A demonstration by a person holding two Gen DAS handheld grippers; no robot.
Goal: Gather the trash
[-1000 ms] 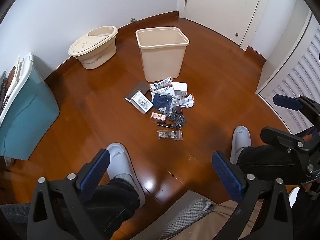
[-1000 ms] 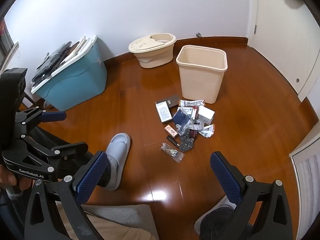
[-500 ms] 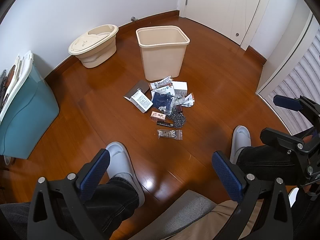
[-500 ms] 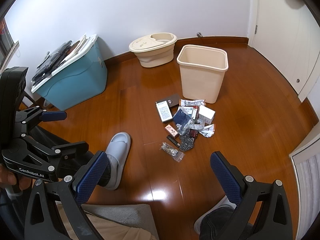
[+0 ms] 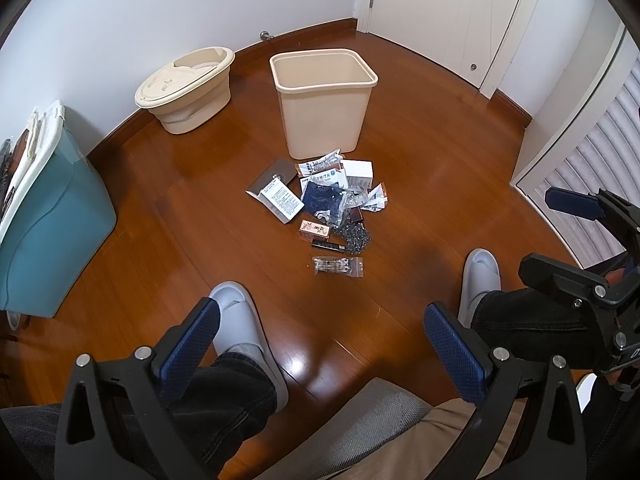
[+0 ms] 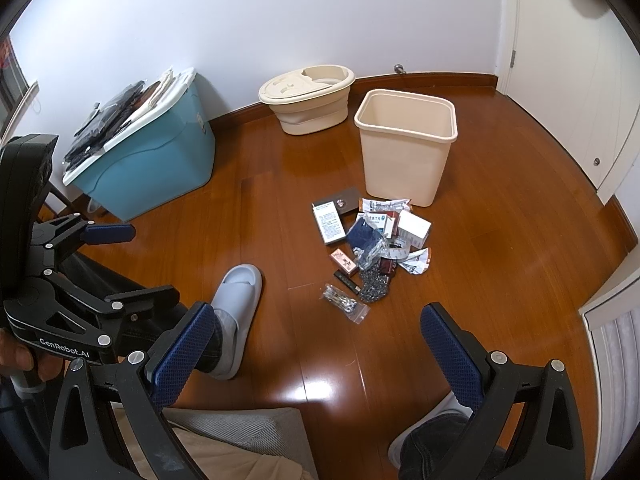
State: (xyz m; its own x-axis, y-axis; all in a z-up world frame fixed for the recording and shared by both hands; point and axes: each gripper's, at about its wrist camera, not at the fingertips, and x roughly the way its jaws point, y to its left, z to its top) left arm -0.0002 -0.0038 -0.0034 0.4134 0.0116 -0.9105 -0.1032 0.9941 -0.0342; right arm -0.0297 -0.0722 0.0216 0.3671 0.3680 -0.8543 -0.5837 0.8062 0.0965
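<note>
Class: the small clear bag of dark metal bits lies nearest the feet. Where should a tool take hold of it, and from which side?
Grip the clear bag across its short width, near the middle, coming down from above. It lies flat on the floor, apart from the pile, so nothing crowds it. The right tool, open, seems better placed.

We log: trash pile (image 5: 326,208) on floor (image 5: 440,184), just before bin (image 5: 323,100); tub (image 5: 185,90) left of bin, by wall.
</note>
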